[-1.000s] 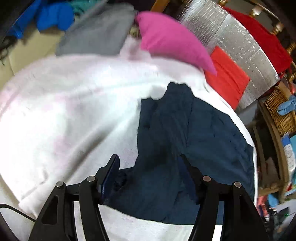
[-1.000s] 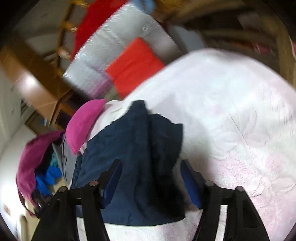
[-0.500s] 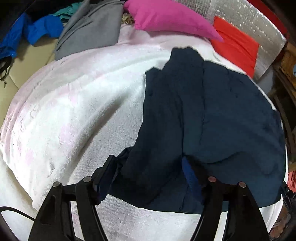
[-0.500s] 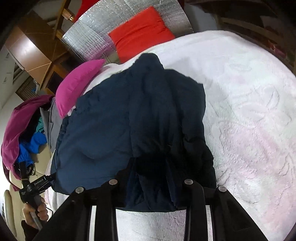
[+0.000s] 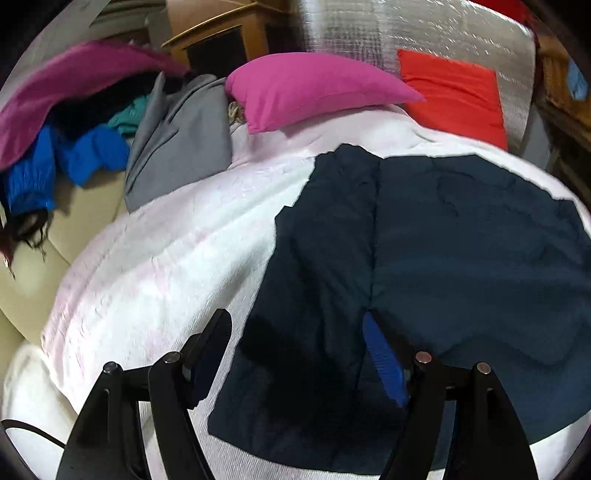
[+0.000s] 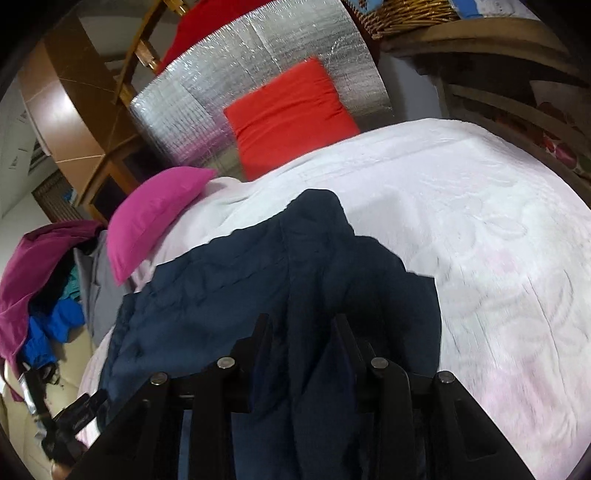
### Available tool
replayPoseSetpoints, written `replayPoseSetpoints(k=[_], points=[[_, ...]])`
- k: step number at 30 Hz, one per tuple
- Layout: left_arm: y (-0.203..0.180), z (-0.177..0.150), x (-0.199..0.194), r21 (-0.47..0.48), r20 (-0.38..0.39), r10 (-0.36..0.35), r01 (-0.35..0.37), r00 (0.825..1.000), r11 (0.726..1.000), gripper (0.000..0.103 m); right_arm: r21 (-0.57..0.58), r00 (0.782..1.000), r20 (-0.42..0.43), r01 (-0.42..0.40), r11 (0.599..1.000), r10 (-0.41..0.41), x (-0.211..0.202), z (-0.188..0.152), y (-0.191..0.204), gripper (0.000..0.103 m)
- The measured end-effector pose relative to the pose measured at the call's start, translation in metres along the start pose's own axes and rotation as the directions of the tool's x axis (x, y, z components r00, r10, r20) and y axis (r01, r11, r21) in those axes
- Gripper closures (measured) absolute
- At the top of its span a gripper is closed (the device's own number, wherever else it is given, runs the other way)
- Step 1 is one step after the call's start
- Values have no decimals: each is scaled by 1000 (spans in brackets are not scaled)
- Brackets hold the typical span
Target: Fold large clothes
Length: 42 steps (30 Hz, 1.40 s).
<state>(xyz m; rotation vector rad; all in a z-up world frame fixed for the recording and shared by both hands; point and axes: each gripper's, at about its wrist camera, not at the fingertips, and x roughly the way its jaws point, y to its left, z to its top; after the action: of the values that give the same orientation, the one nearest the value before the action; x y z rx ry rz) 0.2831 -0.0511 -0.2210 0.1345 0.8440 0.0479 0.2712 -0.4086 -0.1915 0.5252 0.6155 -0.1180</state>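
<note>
A dark navy garment (image 5: 443, 266) lies spread on the white bedspread (image 5: 166, 251). It shows in the right wrist view (image 6: 229, 295) too. My left gripper (image 5: 295, 332) is open over the garment's near left edge, with the fabric lying between and below its fingers. My right gripper (image 6: 301, 325) is shut on a bunched fold of the navy garment, which hangs down between its fingers and hides the fingertips.
A pink pillow (image 5: 310, 92) and a red cushion (image 5: 454, 92) lie at the far end against a silver foil panel (image 5: 406, 33). A grey garment (image 5: 177, 144) and a pile of blue and magenta clothes (image 5: 55, 140) sit on the left. A wicker basket (image 6: 406, 14) stands far right.
My right gripper has closed on the garment's edge and bunched it up. My left gripper has pulled back slightly and stays open. Both views have tilted up toward the pillows.
</note>
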Motion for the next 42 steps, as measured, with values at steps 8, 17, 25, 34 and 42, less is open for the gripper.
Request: replayPoseSetpoints(k=[8, 17, 25, 34, 42], points=[[-12, 6, 1, 91, 57, 47, -52, 997, 995, 29, 52, 996, -81, 28, 998, -24, 62, 15, -25, 66], [-8, 4, -5, 76, 58, 47, -51, 997, 996, 29, 19, 998, -41, -44, 999, 45, 16, 14, -8, 57], [-8, -1, -19, 71, 81, 45, -51, 996, 996, 29, -121, 993, -59, -106, 987, 100, -32, -31, 28, 50], [6, -14, -39, 39, 107, 55, -59, 993, 997, 29, -171, 995, -78, -75, 982, 62, -62, -80, 32, 55], [5, -39, -20, 52, -49, 31, -28, 998, 998, 27, -103, 985, -173, -32, 994, 14, -39, -102, 20, 55]])
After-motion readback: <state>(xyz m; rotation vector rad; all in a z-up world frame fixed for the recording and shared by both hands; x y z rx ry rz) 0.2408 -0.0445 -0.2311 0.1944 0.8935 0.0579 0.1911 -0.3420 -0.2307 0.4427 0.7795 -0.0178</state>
